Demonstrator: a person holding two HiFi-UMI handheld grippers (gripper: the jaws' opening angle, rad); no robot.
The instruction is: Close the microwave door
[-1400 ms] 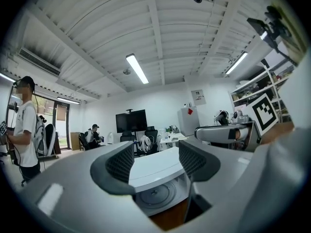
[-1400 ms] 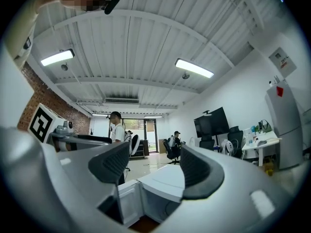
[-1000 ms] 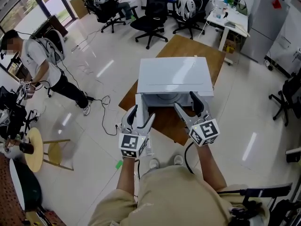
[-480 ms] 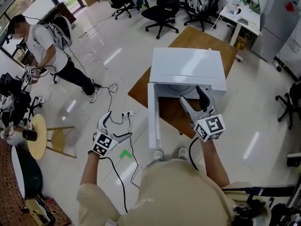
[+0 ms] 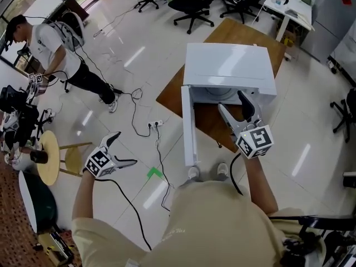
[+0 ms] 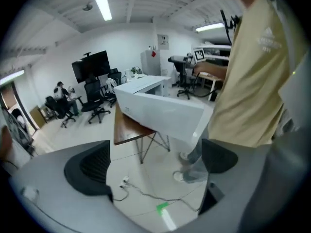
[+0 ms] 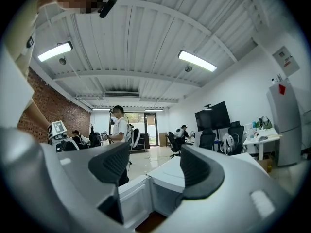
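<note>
Seeing the white microwave on the wooden tabletop, front face toward the tabletop's near edge and the person. The microwave door is wide open. It is hinged on the left of the front and swung straight out, so it shows edge-on in the head view. It sticks out past the tabletop's near edge, over the floor. Cavity is exposed.

Right hand-held gripper sits just in front of the open cavity, right of the door, above the strip of tabletop along the near edge. Jaws are apart with nothing between the pads. The right gripper view looks past them into the cavity and onto the door. Can't see it touching the door or the housing.

Left hand-held gripper is well left of the door, out over the floor, clear of the tabletop and tilted down. Jaws have just been opening and now stand wide, gripping nothing. Between them the left gripper view shows only floor, a cable and a green tape mark. The same view has the microwave and tabletop beyond, and the person's beige shirt at the right.

Around:
- A round wooden stool stands left of the left hand-held gripper.
- Another person stands at far left.
- Black office chairs sit beyond the tabletop's far corner.
</note>
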